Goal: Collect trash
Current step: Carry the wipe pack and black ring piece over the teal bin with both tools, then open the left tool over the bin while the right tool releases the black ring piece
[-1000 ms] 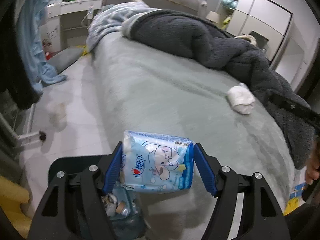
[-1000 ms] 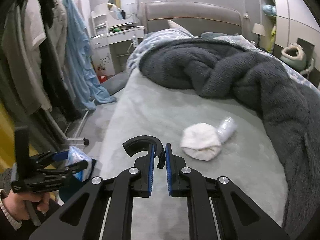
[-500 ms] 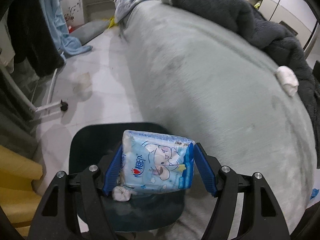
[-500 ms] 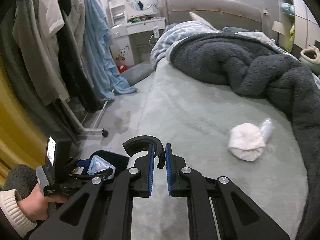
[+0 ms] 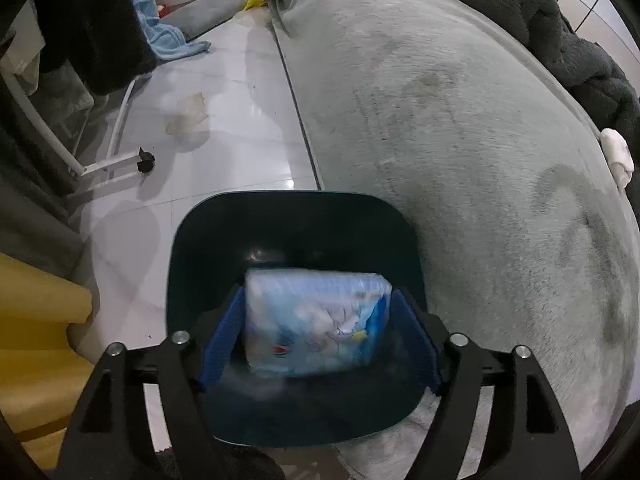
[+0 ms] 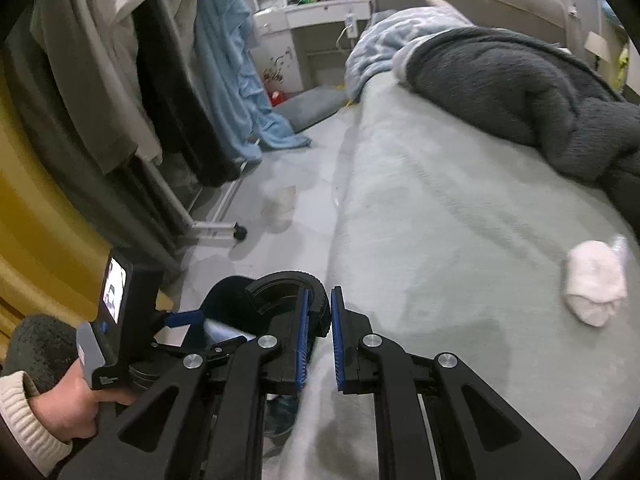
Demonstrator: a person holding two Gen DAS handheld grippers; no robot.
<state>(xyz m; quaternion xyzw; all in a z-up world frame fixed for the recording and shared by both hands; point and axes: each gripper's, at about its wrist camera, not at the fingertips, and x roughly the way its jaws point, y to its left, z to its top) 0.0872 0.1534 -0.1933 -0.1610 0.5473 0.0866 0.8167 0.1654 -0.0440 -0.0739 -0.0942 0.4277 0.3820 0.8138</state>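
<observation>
My left gripper's fingers have just been spreading and stand wide of the blurred tissue pack between them, dropping straight over the dark bin by the bed — my right gripper is pinched empty, and a white wad waits on the bed.

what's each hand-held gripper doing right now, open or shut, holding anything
Left hand-held gripper: jaws have just been opening, pads off the tissue pack, which is blurred over the bin.
Right hand-held gripper: shut, empty.
</observation>
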